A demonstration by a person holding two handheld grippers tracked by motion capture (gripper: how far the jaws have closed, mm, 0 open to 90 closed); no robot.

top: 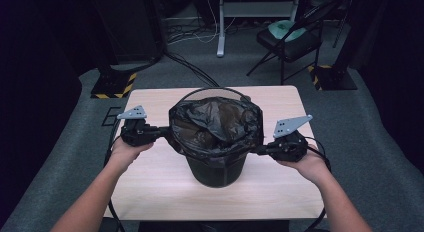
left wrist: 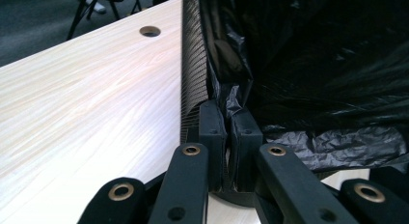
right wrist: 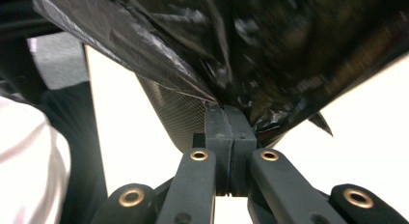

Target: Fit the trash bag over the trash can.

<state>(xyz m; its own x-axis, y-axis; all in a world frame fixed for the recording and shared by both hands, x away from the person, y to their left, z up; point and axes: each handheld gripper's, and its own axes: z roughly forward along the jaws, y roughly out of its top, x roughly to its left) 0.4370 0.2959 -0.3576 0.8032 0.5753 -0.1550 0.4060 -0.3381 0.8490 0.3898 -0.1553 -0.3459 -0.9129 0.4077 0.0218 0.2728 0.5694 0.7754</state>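
One pale wooden table (top: 150,187) carries the work, standing on grey carpet (top: 380,142) with a black folding chair (top: 290,39) well behind it; near the table's middle stands a black mesh wastebasket (top: 217,172), upright, its wire rim arching clear above the liner at the far side; inside it sits a black bin bag (top: 215,124), crumpled, its mouth spread wide and its edge folded out over the basket's top, hanging a little way down the wall on the near side.

The left gripper (top: 162,131) comes in level from the basket's left, held in the person's left hand (top: 125,151); in the left gripper view its jaws are closed almost together on the bag's edge just beside the mesh wall, a pinch of black plastic showing between the pads (left wrist: 212,122).

The right gripper (top: 257,151) meets the basket's right side, held in the right hand (top: 307,164), a shade lower than the other; in the right gripper view its jaws are pressed flat together right where the plastic meets the mesh, and the bag stretches taut up from them, so they appear to have hold of its edge.

A round cable hole (left wrist: 150,31) pierces the tabletop beyond the basket.
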